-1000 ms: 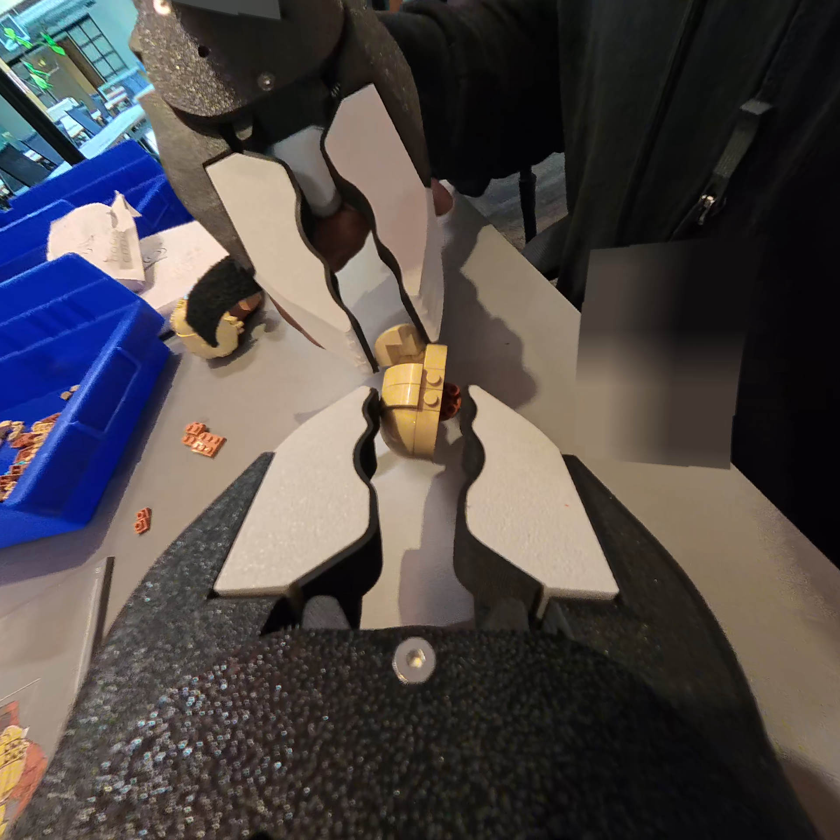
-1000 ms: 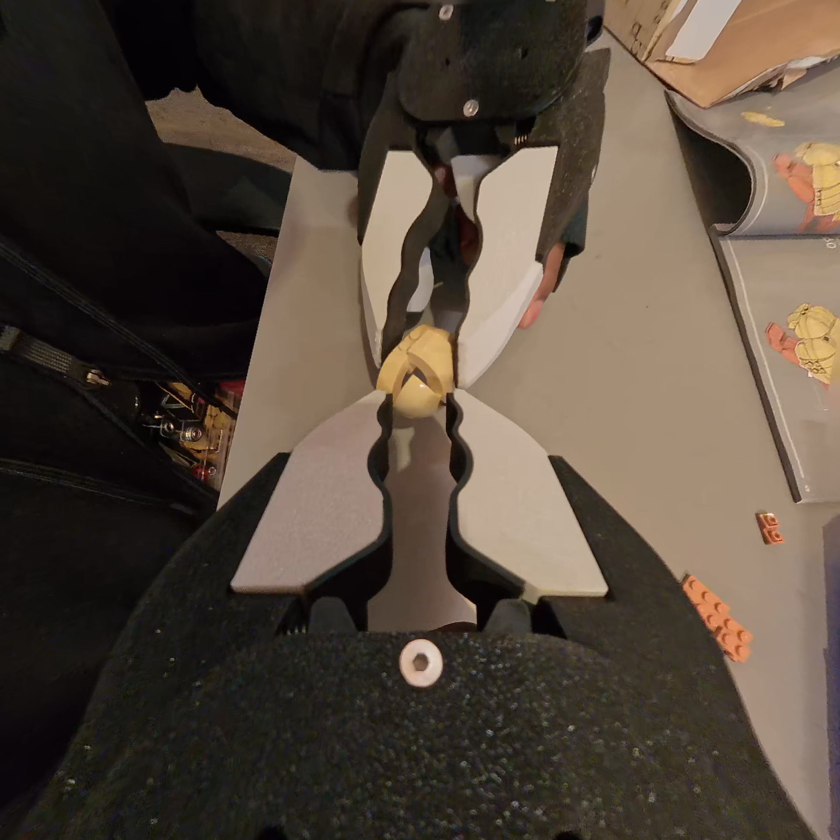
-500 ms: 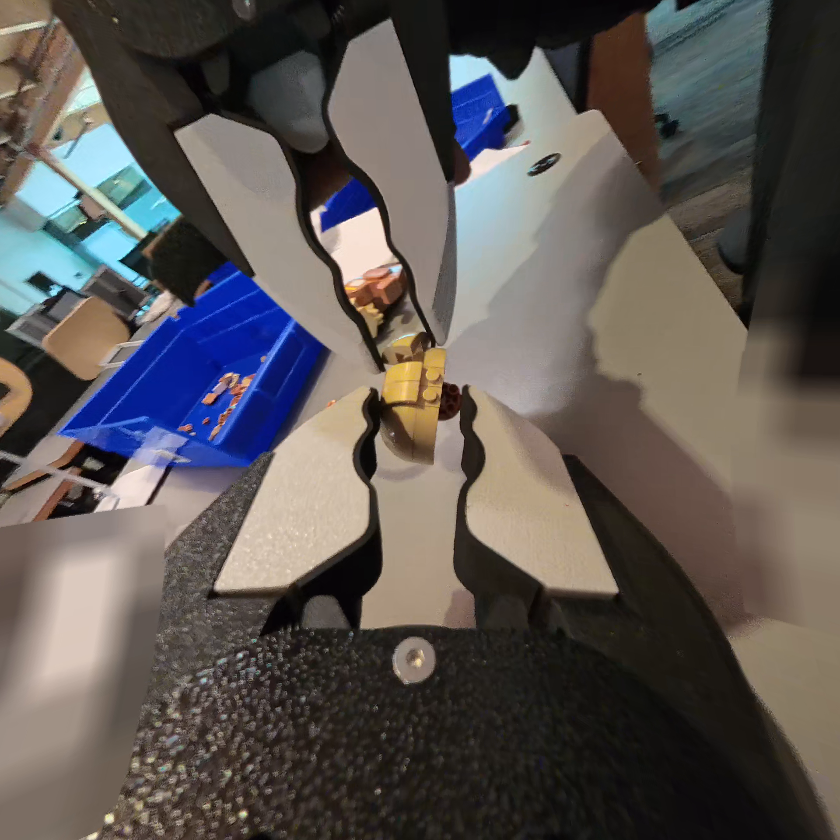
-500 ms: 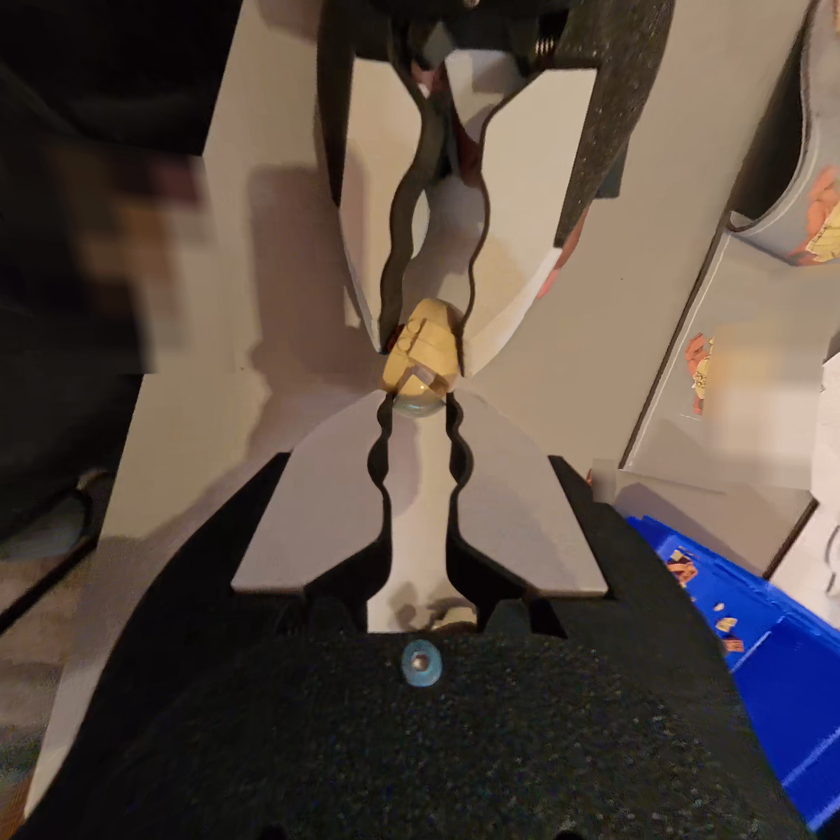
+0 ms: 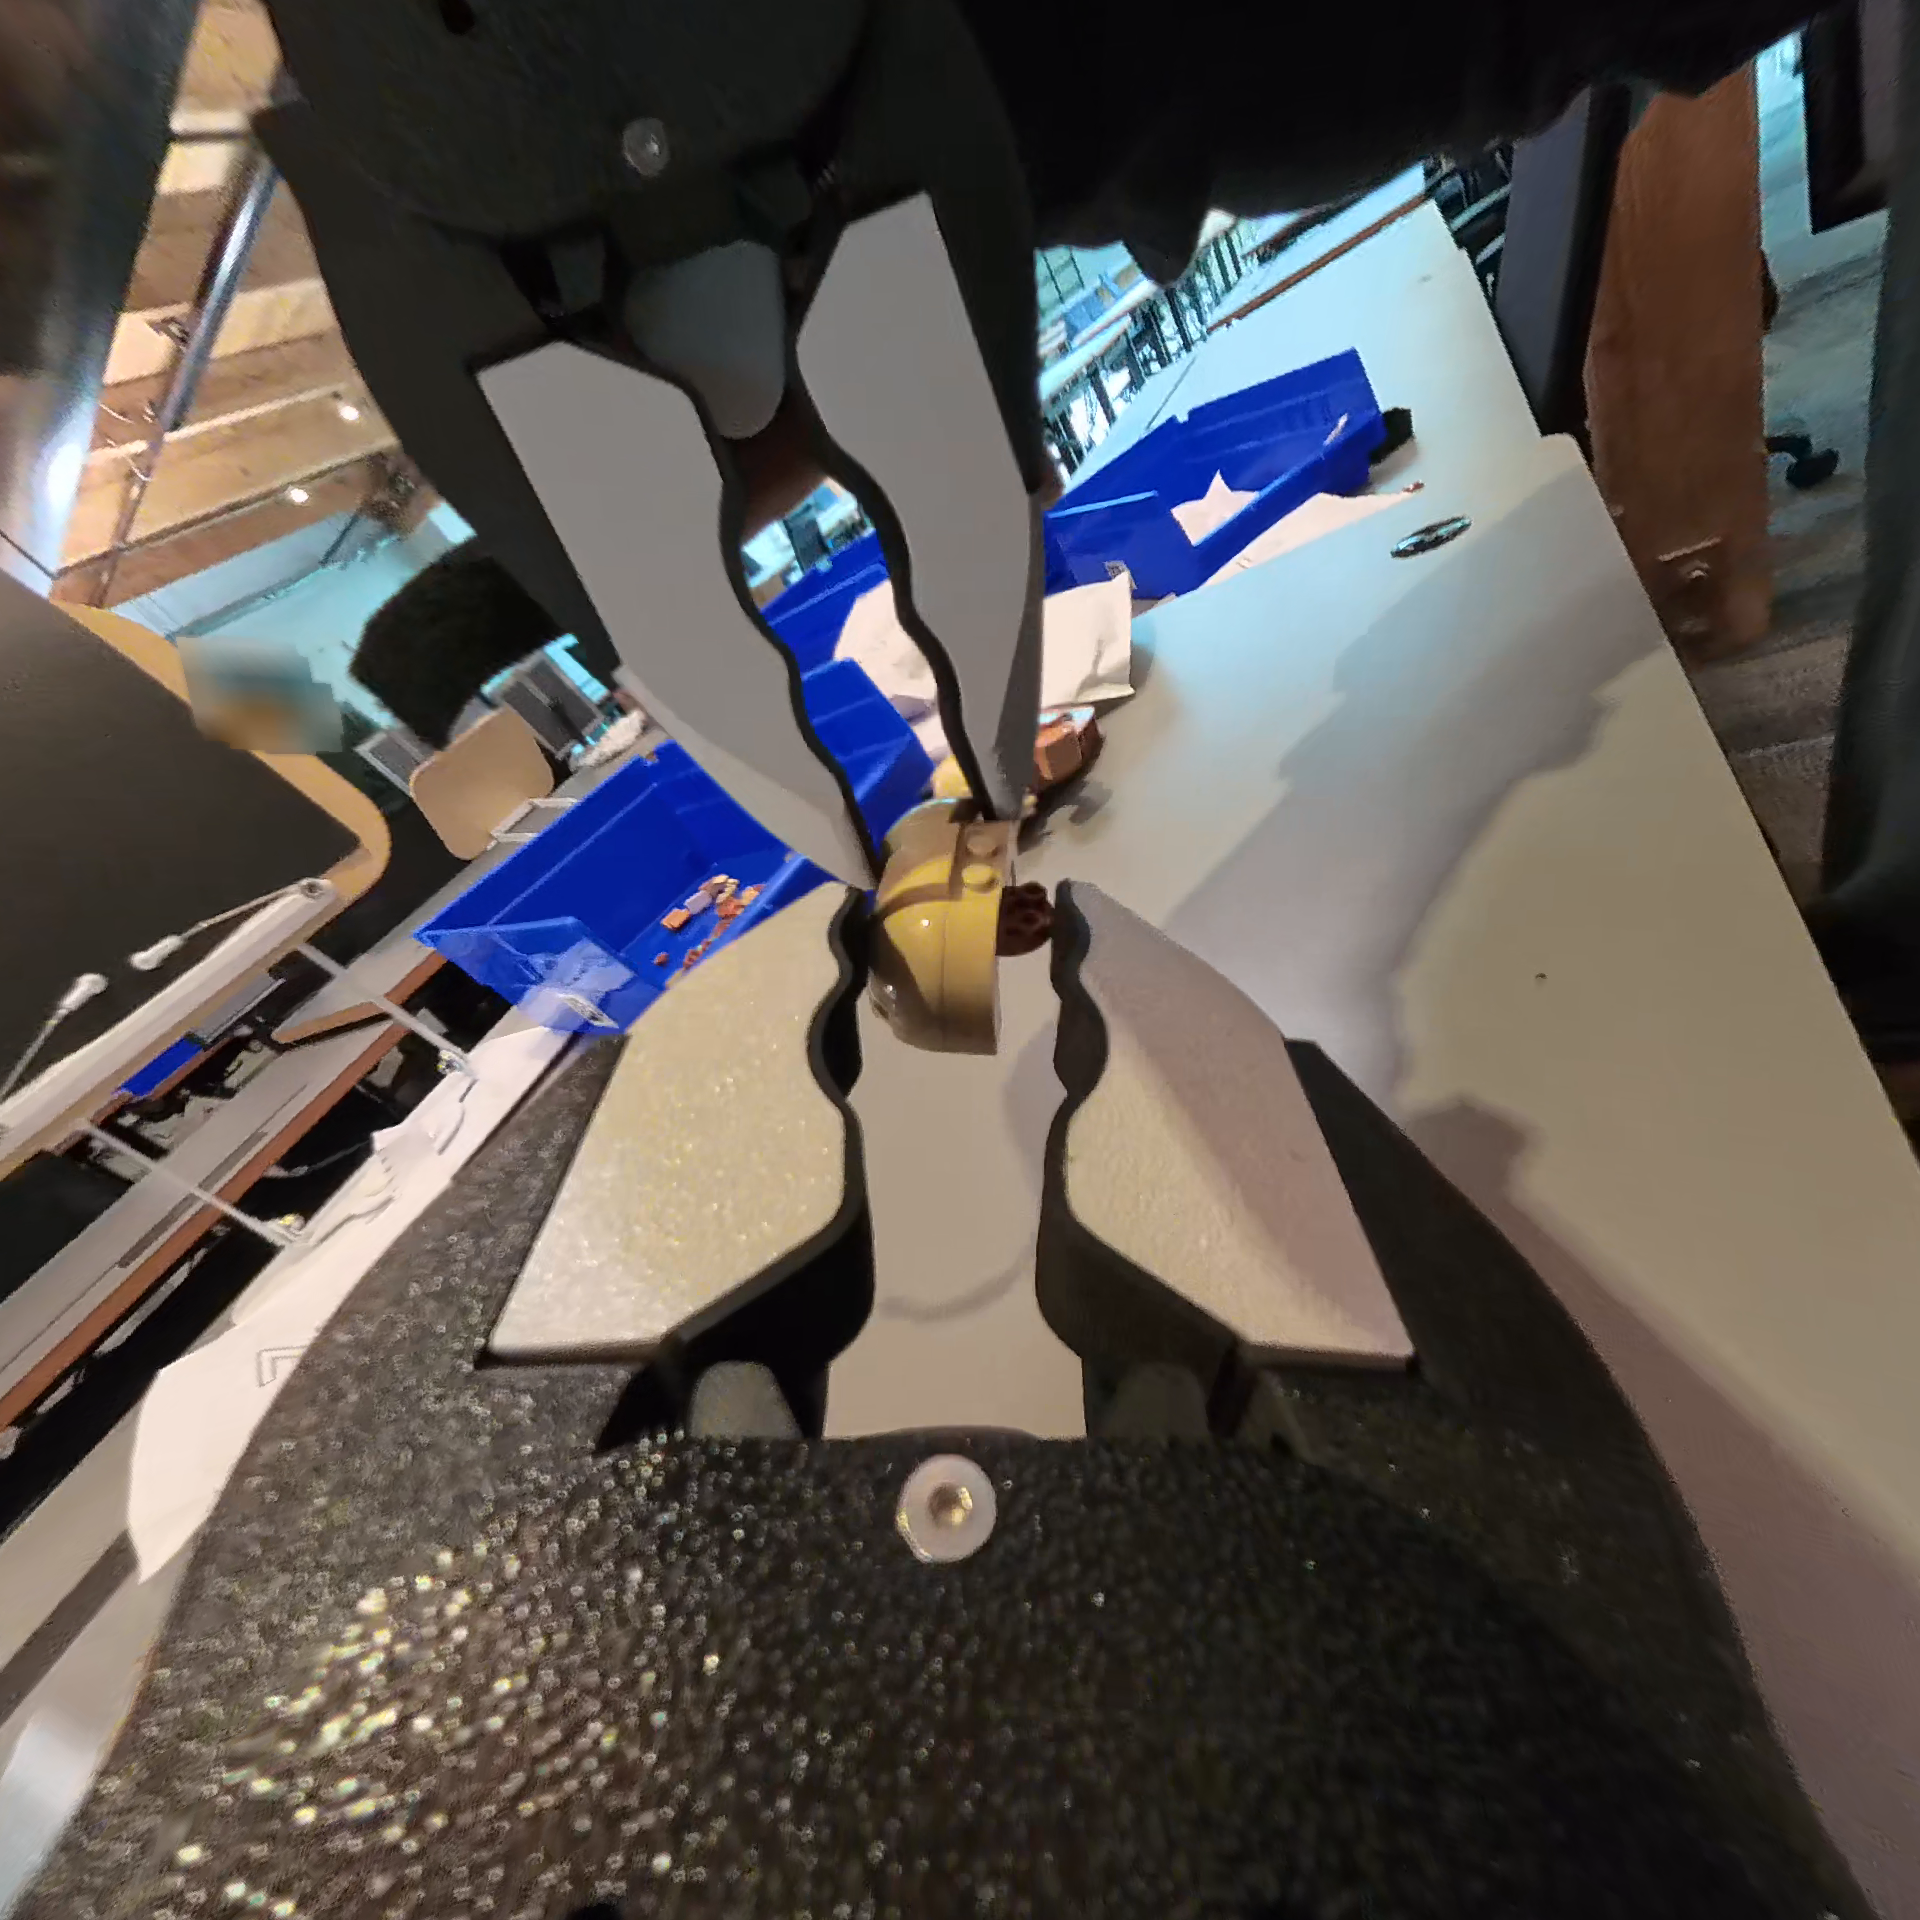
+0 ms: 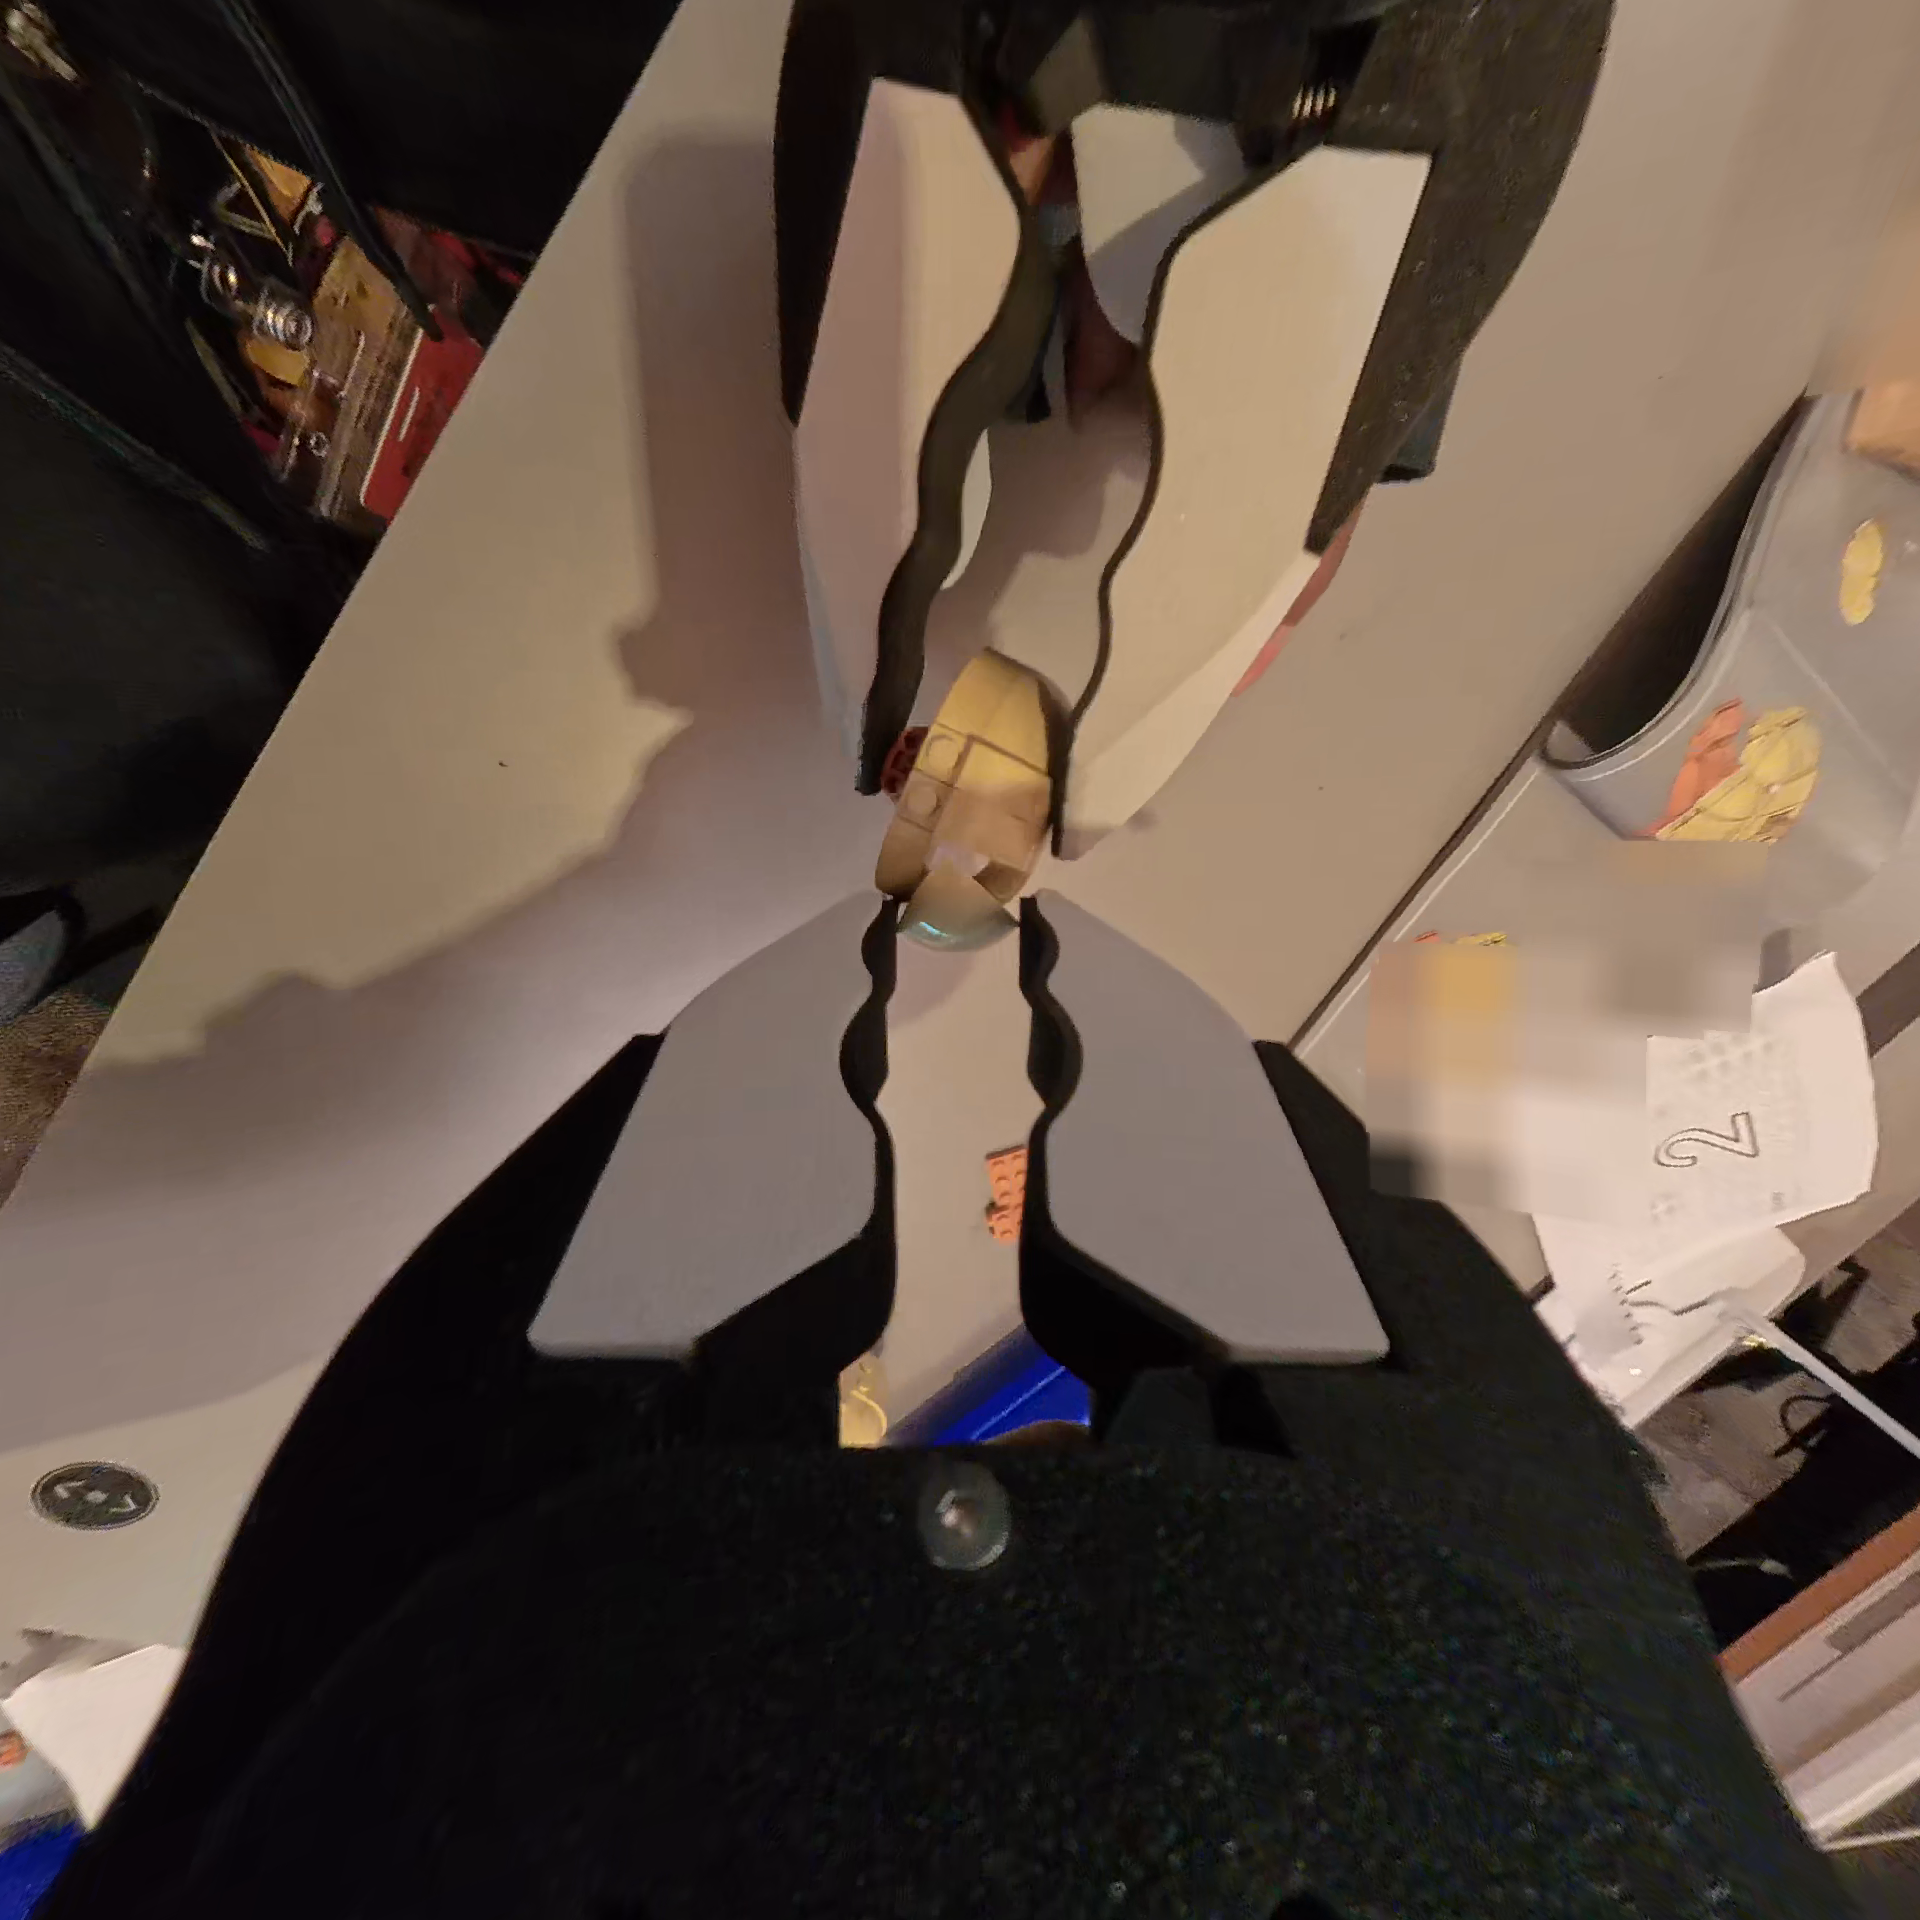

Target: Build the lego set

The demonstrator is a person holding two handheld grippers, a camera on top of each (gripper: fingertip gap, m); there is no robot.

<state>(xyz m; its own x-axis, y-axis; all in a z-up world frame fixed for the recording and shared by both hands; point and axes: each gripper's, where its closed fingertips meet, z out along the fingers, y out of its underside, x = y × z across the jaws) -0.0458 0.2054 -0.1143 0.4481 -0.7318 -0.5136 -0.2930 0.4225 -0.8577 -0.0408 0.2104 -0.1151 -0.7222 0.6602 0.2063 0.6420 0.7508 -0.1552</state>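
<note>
A tan rounded lego assembly [image 5: 930, 961] with a small brown piece [image 5: 1023, 920] on its side is held in the air above the grey table [image 5: 1351, 790]. My left gripper [image 5: 961, 909] is shut on it from below. My right gripper [image 5: 930, 847] comes in from above, shut on a small tan curved piece [image 5: 925, 836] that touches the top of the assembly. In the right wrist view my right gripper [image 6: 956, 914] pinches the curved piece [image 6: 951, 920], and my left gripper [image 6: 966, 800] holds the assembly [image 6: 982, 748] beyond it.
Blue bins [image 5: 665, 894] with small orange pieces stand at the left. A second tan and brown sub-build [image 5: 1065, 743] and a white paper bag [image 5: 1081, 644] lie farther back. An instruction booklet [image 6: 1714, 748], an orange brick [image 6: 1006, 1195] and a paper bag [image 6: 1756, 1132] are at the right. My left and right fingertips are right by each other. Both grippers' tips are roughly 20 cm from the orange brick [image 6: 1006, 1195].
Both grippers have tilted and lifted together with the assembly between them, so both views have swung round. Both grips have stayed shut.
</note>
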